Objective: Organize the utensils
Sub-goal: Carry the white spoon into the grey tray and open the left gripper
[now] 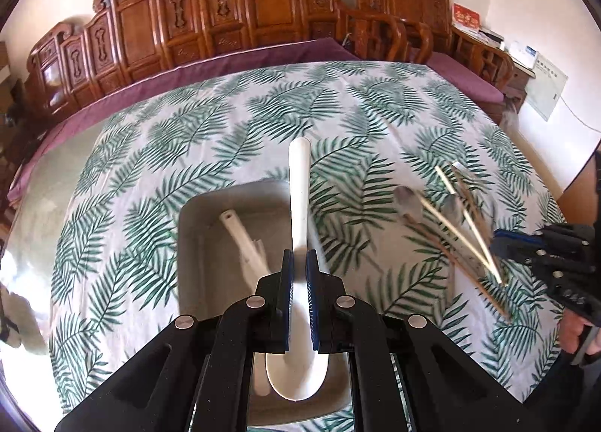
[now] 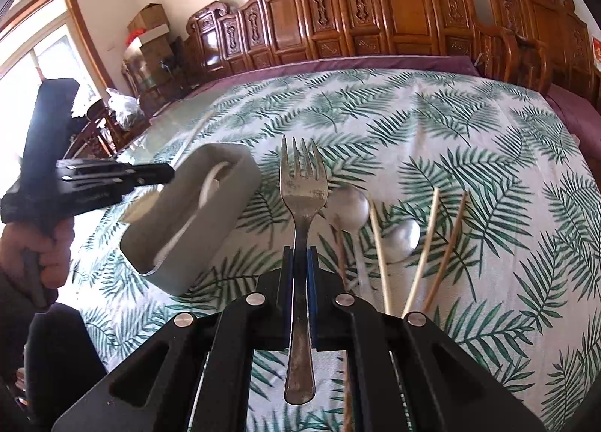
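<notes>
Left tongs (image 1: 299,263) clamped on white plastic spoon (image 1: 299,206), over grey rectangular tray (image 1: 195,229) mid-counter. Right tongs (image 2: 299,259) clamped on tarnished metal fork (image 2: 300,203), beside tray. Risk: both converging, colliding over tray.
</notes>
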Motion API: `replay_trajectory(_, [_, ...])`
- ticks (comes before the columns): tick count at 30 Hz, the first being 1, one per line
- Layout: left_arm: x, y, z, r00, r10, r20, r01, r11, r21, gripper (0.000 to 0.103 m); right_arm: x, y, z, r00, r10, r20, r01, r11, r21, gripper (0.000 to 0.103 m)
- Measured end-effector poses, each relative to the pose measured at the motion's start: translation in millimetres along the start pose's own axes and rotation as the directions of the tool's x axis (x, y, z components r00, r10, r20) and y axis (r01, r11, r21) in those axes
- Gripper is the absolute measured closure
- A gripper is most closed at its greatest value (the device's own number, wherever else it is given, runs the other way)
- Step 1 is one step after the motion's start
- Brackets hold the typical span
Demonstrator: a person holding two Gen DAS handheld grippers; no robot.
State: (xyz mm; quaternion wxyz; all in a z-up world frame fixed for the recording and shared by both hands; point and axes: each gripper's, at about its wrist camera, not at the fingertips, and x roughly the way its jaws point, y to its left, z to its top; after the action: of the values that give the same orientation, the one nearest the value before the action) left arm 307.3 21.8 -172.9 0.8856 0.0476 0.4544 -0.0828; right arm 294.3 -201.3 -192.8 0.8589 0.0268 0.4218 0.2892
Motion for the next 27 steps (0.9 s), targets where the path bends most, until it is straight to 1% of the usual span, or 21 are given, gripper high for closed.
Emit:
replay_trajectory(11, [24.3,30.7,-30.5,0.999,0.024,-0.047,-0.027,0.998,-0.061,0.097,-1.6,34.4,11.8,1.000,0.025,0.011,-0.024,0.999,-0.047,0.095])
replay_trajectory(14, [30.4,36.8,-35.3,0.997,0.036,-0.061,-0.041,0.997,-0.071,0.097,0.4,43.6,17.2,1.000,0.023,0.008,-0.023,0.998,-0.064,0.095])
replay_trajectory(21, [41.3,44.6,-41.5,0.996,0.026,-0.090,-0.035,0.995,-0.092,0.097,5.7,69.0,33.6,0.999,0.034,0.014,-0.033,0.995,-0.091,0.095])
replay_trajectory(23, [40.2,45.9,-41.6,0.996,0.027,-0.081,-0.035,0.995,-0.098,0.097,8.1,75.0,39.6,0.999,0.040,0.018,-0.038,0.995,-0.095,0.095])
replay_trajectory(24, [40.0,47.0,-41.2,0.996,0.026,-0.081,-0.034,0.994,-0.103,0.095,9.6,78.9,42.7,0.999,0.044,0.019,-0.042,0.994,-0.099,0.095])
replay_trajectory(27, [34.7,52.4,-39.8,0.998,0.008,-0.066,-0.016,0.993,-0.118,0.094,15.0,89.0,50.4,0.999,0.050,0.021,-0.047,0.993,-0.110,0.095])
